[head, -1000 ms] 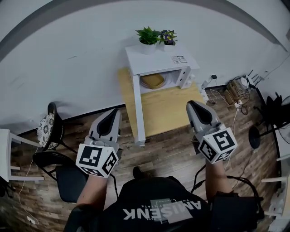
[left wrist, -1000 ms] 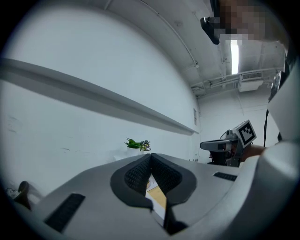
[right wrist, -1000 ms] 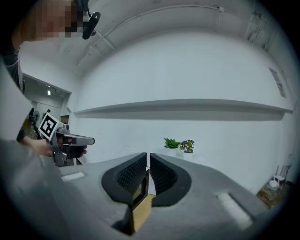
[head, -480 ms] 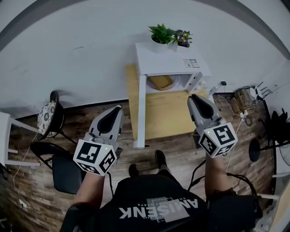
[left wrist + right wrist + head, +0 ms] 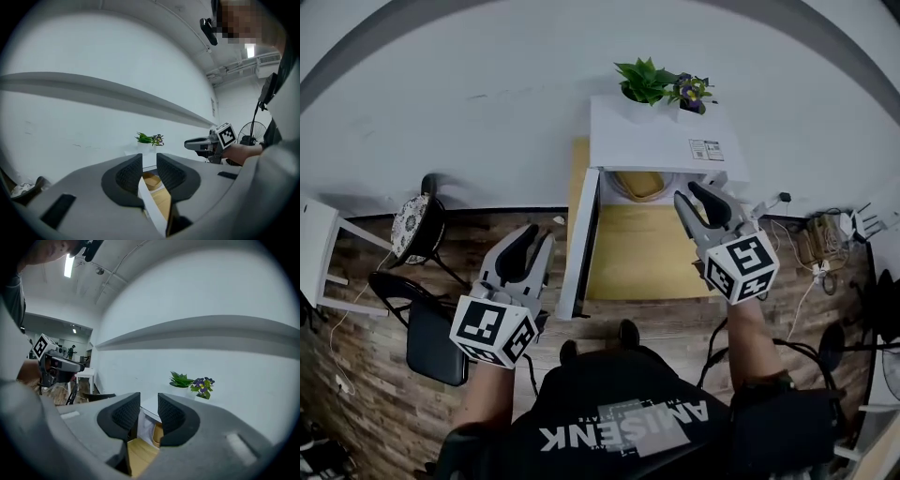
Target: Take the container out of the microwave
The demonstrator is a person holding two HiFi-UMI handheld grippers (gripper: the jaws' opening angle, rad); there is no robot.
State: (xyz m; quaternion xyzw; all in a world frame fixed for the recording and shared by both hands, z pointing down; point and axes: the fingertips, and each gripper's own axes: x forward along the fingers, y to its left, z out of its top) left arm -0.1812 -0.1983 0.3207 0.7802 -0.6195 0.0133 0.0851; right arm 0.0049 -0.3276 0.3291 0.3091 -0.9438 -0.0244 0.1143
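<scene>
Tan shallow container (image 5: 639, 184) sits inside the open white microwave (image 5: 666, 141). Left gripper (image 5: 540, 236) and right gripper (image 5: 689, 194) both have empty jaws, opening.

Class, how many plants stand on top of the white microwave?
2: a green leafy plant at the back of the microwave top, and a purple-flowered plant just right of it. None appears hidden.

The floor (image 5: 366, 394) is rough-looking wood plank; the worktop (image 5: 637, 262) a pale, matt wood; the microwave (image 5: 661, 141) casing smooth white, plastic or painted metal, can't tell.
</scene>
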